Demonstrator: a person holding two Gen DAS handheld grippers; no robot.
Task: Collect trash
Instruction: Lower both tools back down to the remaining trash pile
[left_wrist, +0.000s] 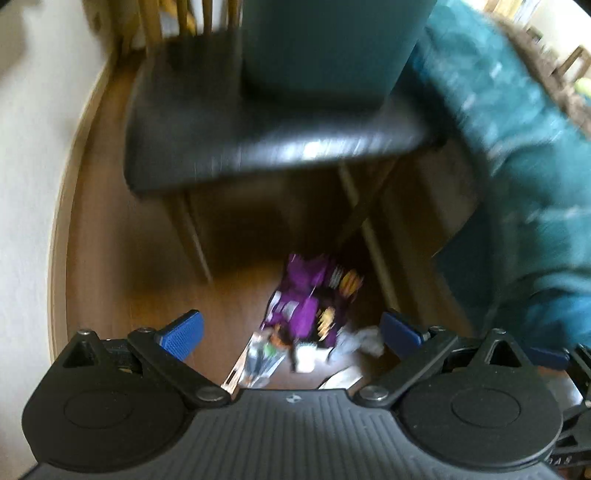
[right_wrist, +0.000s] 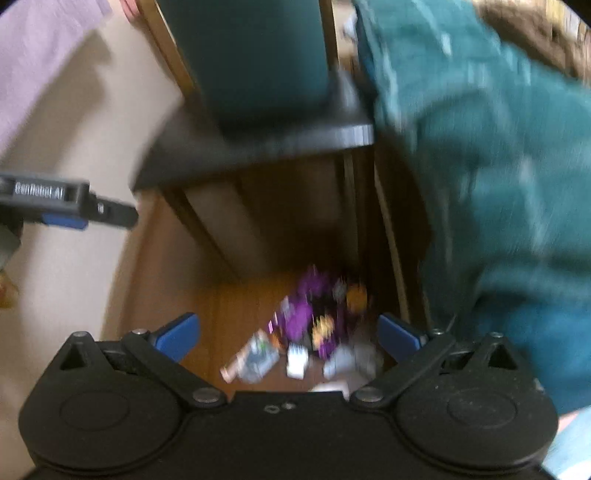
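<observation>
A heap of trash lies on the wooden floor below a chair: purple wrappers (left_wrist: 306, 295), a clear plastic packet (left_wrist: 260, 360) and crumpled white paper (left_wrist: 360, 341). The same heap shows in the right wrist view: purple wrappers (right_wrist: 317, 317), clear packet (right_wrist: 256, 358), white pieces (right_wrist: 297, 363). My left gripper (left_wrist: 291, 332) is open and empty, high above the heap. My right gripper (right_wrist: 288, 338) is open and empty, also above it. A dark teal bin (left_wrist: 328, 44) stands on the chair seat (left_wrist: 207, 122). Both views are blurred.
The chair's wooden legs (left_wrist: 195, 240) stand around the heap. A white wall (left_wrist: 26, 184) runs on the left. A teal fabric mass (left_wrist: 524, 155) fills the right side. The left gripper's body (right_wrist: 62, 203) shows at the left of the right wrist view.
</observation>
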